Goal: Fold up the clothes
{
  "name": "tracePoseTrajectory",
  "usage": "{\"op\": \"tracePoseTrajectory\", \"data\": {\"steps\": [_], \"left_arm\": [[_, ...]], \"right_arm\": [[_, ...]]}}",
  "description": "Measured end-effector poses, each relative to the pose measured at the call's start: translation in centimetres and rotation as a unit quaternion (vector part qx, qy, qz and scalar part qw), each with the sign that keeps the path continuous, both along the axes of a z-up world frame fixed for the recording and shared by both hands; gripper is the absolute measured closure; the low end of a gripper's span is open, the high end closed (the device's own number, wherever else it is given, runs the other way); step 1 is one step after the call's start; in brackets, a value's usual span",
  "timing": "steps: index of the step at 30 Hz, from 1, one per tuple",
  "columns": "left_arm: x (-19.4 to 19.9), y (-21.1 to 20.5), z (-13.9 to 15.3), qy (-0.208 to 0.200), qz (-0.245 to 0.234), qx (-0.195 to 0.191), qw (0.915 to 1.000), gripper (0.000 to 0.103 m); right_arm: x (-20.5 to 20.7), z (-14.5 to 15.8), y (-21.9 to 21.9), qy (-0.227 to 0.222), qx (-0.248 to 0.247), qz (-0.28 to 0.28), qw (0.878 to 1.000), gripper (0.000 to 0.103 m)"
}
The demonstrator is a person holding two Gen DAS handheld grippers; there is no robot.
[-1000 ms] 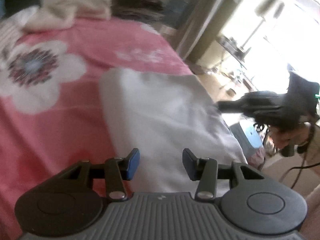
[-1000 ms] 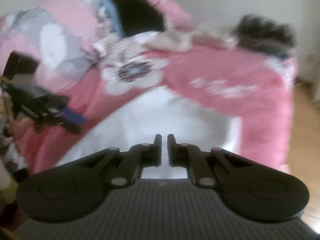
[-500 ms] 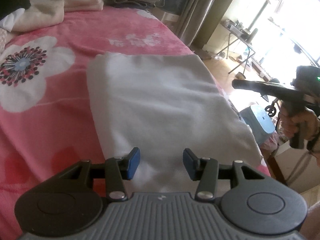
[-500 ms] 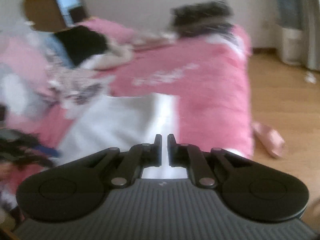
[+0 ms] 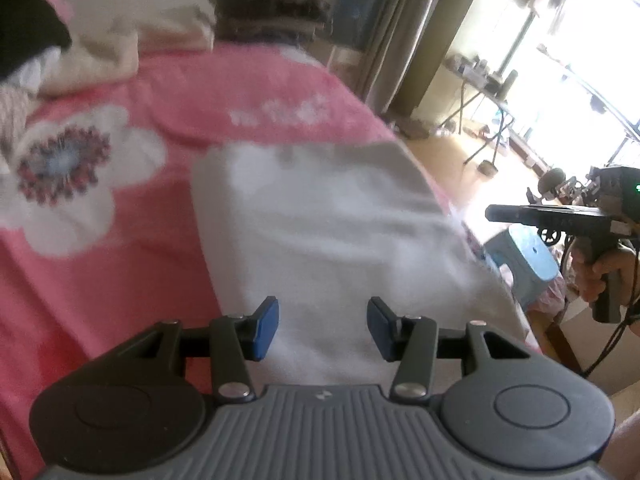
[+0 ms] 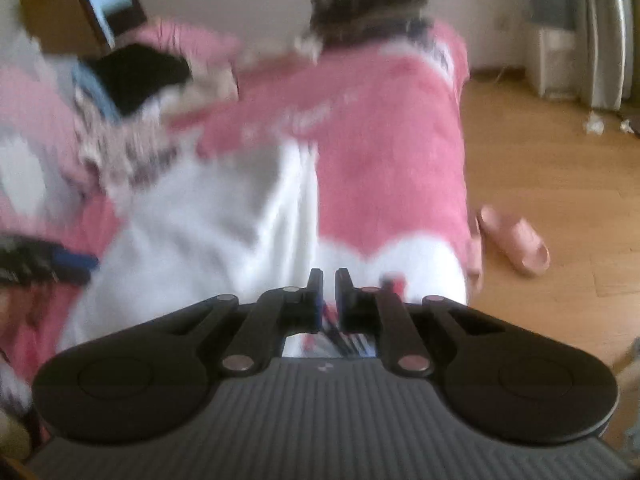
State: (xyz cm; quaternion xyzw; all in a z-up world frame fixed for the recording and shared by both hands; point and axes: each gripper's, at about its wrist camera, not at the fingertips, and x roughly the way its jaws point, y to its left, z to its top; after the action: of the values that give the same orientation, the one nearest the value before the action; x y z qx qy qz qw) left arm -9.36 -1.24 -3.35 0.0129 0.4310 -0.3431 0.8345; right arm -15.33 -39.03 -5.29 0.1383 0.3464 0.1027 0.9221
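White garment (image 5: 332,232) lies flat on bed (image 5: 140,280), seemingly part-folded; further folds left. Left tongs (image 5: 323,326) wide, empty. Right tongs (image 6: 329,294) closed, empty.

Black hand-held gripper (image 5: 323,322), blue pads (image 5: 267,326)

Your folded cloth (image 5: 328,232) lies flat on the bed (image 5: 120,280), along its right edge. Behind it, at the bed's far end, sits a pile of clothes (image 5: 268,8). Right of the bed, on the floor (image 6: 540,168), lies a slipper (image 6: 516,240). A stool (image 5: 524,260) stands beside the bed's near right corner.
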Motion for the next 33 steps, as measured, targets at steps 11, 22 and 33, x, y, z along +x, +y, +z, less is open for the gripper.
{"op": "tracePoseTrajectory", "data": {"steps": [11, 22, 33], "left_arm": [[2.8, -2.8, -2.5, 0.021, -0.017, 0.01, 0.9996, 0.055], [8.4, -4.0, -1.2, -0.013, -0.017, -0.004, 0.9998, 0.052], [10.2, -4.5, -2.2, -0.057, -0.031, -0.001, 0.9979, 0.045]], "right_arm": [[7.9, -3.8, 4.2, -0.004, 0.086, 0.063, 0.994, 0.103], [9.9, -2.3, 3.5, -0.043, 0.108, 0.062, 0.991, 0.098], [11.8, -2.8, 2.7, -0.031, 0.134, 0.067, 0.988, 0.098]]}}
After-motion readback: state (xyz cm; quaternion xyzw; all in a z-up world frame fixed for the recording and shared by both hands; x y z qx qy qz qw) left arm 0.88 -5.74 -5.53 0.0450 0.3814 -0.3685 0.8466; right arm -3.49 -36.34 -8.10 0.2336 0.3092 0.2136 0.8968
